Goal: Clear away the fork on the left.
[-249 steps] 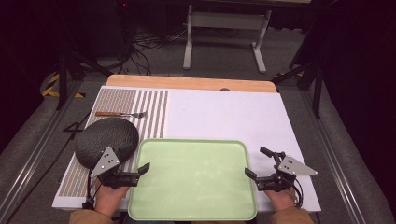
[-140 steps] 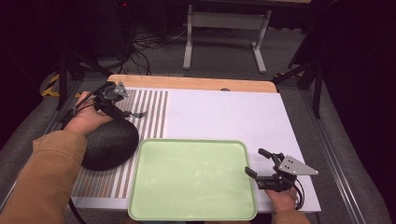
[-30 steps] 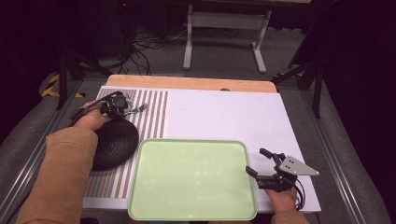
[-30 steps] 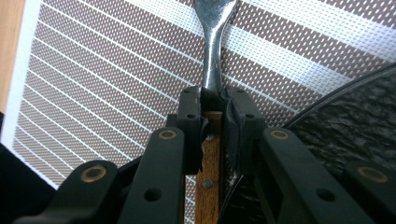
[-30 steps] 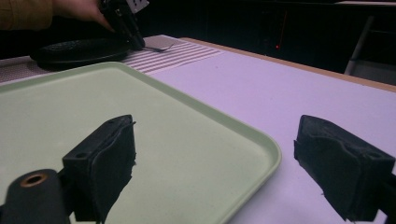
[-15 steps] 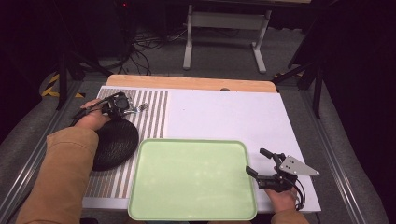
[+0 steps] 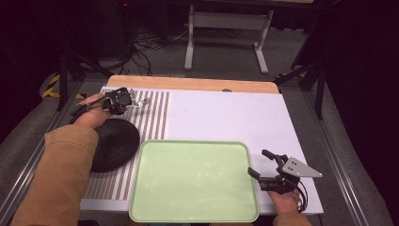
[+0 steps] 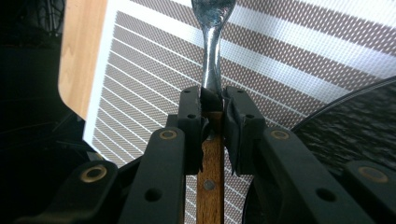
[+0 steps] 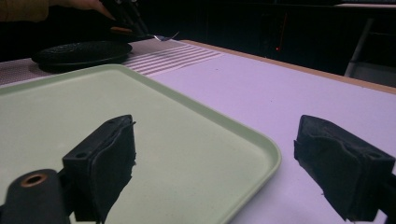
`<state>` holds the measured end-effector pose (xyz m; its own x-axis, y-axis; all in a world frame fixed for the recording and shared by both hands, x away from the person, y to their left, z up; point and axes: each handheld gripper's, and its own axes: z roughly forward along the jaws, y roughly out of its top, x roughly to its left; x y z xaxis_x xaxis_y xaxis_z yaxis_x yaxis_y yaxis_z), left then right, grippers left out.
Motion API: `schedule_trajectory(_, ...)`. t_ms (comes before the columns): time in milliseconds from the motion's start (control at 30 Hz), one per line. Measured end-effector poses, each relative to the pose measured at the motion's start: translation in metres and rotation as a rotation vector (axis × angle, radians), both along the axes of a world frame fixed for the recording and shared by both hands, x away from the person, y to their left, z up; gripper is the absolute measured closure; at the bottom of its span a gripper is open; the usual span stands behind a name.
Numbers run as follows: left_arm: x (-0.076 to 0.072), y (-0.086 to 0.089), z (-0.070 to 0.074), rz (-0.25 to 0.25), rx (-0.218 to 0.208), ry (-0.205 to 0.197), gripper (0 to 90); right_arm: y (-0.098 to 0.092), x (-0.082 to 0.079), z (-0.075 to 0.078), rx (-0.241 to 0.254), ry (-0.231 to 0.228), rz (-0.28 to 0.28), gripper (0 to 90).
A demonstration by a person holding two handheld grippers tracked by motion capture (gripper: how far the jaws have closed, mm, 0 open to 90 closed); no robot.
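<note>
A fork with a wooden handle (image 8: 212,161) and a metal neck (image 8: 212,46) is clamped in my left gripper (image 8: 214,100), which is shut on the handle's front end. In the high view the left gripper (image 7: 117,100) is over the striped mat at the far left, with the fork's tines (image 7: 143,101) pointing right. A black plate (image 7: 113,143) lies just in front of it. My right gripper (image 7: 259,162) rests open at the right edge of the pale green tray (image 7: 195,179). Its jaws stand wide apart with the tray's corner (image 9: 261,149) between them, nothing gripped.
A striped mat (image 7: 155,117) covers the left part of the white board (image 7: 226,117), and a wooden table edge (image 7: 188,84) runs behind it. The black plate (image 9: 81,50) and the other hand show far off in the right gripper view. Cables and a stand's legs are on the floor beyond.
My left hand left the tray's left side, reached to the far left and shut on the fork's handle. In the last second it barely moved. The right gripper has stayed put.
</note>
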<state>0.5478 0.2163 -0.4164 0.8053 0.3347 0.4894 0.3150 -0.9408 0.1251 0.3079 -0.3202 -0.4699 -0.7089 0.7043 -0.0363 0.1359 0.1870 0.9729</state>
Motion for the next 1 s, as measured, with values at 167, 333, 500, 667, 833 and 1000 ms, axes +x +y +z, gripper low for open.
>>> schedule_trajectory(167, -0.005, -0.005, 0.012, 0.018, -0.038, -0.014, 77.9, 0.0, 0.0, 0.0, 0.0, -0.001, 0.0, 13.2)
schedule_trajectory(333, -0.014, -0.009, 0.028, 0.01, -0.05, -0.027, 78.0, 0.0, 0.0, 0.0, 0.002, -0.003, 0.002, 13.2)
schedule_trajectory(500, -0.024, -0.011, 0.038, 0.034, -0.08, -0.026, 78.0, 0.0, 0.0, 0.0, 0.003, -0.005, 0.004, 13.2)
schedule_trajectory(667, -0.039, -0.014, 0.051, 0.018, -0.102, -0.026, 77.9, -0.001, 0.0, 0.0, 0.01, -0.007, 0.002, 13.2)
schedule_trajectory(833, -0.054, -0.019, 0.06, 0.032, -0.115, -0.02, 77.9, -0.001, 0.0, 0.0, 0.012, -0.008, 0.003, 13.2)
schedule_trajectory(1000, -0.077, -0.03, 0.071, 0.027, -0.145, -0.016, 77.9, -0.001, 0.0, 0.0, 0.012, -0.007, 0.003, 13.2)
